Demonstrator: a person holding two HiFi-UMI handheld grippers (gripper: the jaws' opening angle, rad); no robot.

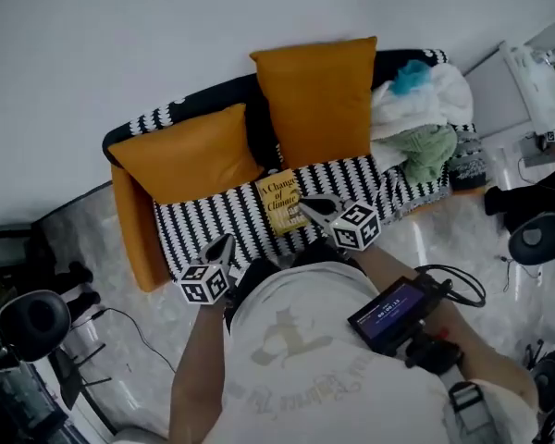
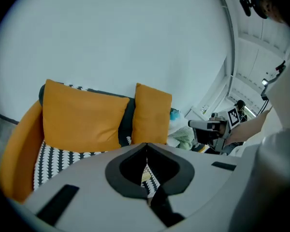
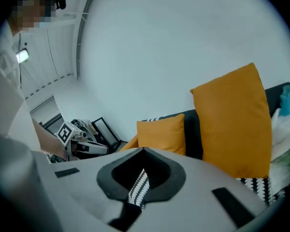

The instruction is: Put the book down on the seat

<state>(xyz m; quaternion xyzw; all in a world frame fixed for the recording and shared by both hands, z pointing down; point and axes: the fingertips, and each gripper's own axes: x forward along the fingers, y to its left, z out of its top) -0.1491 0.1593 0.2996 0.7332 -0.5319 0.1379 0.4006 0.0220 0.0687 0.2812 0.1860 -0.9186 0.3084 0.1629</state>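
The yellow book (image 1: 280, 203) lies flat on the black-and-white patterned seat (image 1: 213, 218) of the sofa, in front of the taller orange cushion. Neither gripper touches it. My left gripper (image 1: 225, 244) hangs over the seat's front edge, left of the book, jaws shut and empty. My right gripper (image 1: 307, 203) is just right of the book's near corner, also shut on nothing. In the left gripper view the jaws (image 2: 146, 147) meet, with the seat showing below them. In the right gripper view the jaws (image 3: 143, 152) meet too.
Two orange cushions (image 1: 187, 151) (image 1: 319, 95) lean on the sofa back. A pile of clothes (image 1: 424, 118) fills the sofa's right end. An orange armrest (image 1: 131, 234) closes the left end. A black device with a screen (image 1: 395, 312) hangs at the person's waist. A chair (image 1: 34, 322) and cables are on the floor at left.
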